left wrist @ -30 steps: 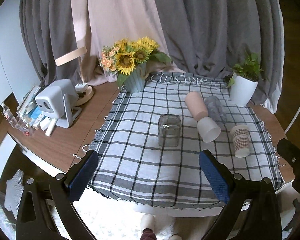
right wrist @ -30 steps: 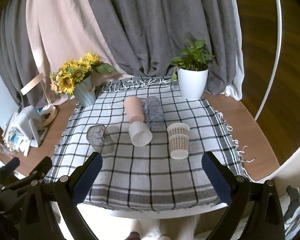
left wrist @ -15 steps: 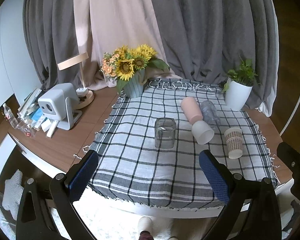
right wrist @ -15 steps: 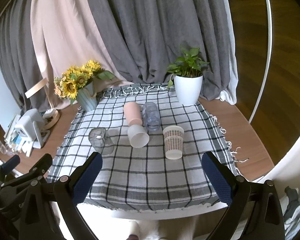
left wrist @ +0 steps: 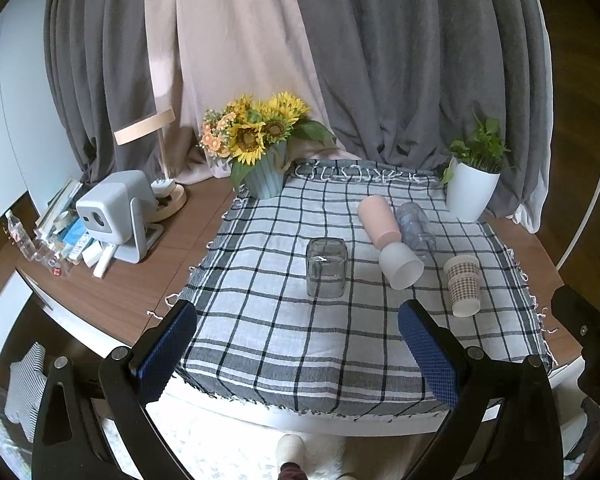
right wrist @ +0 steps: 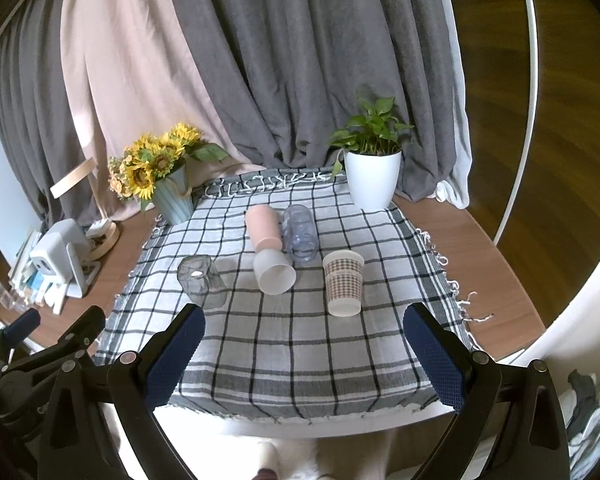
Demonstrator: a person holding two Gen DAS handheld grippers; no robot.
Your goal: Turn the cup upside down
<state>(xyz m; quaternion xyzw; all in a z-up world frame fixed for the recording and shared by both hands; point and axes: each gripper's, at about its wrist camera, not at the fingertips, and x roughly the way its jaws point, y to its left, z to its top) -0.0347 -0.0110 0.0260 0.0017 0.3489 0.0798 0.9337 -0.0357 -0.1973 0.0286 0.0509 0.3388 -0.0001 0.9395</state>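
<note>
Fingers gape empty on left gripper (left wrist: 296, 316) and right gripper (right wrist: 303, 316), well back from the standing square clear glass cup (left wrist: 326, 268): this fits either an approach or a retreat.

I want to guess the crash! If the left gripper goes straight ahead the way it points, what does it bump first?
Probably the square glass cup. It stands on the checked cloth almost centred between the open left gripper fingers, nothing nearer in line. Depth is hard to judge, so it might pass over it.
</note>
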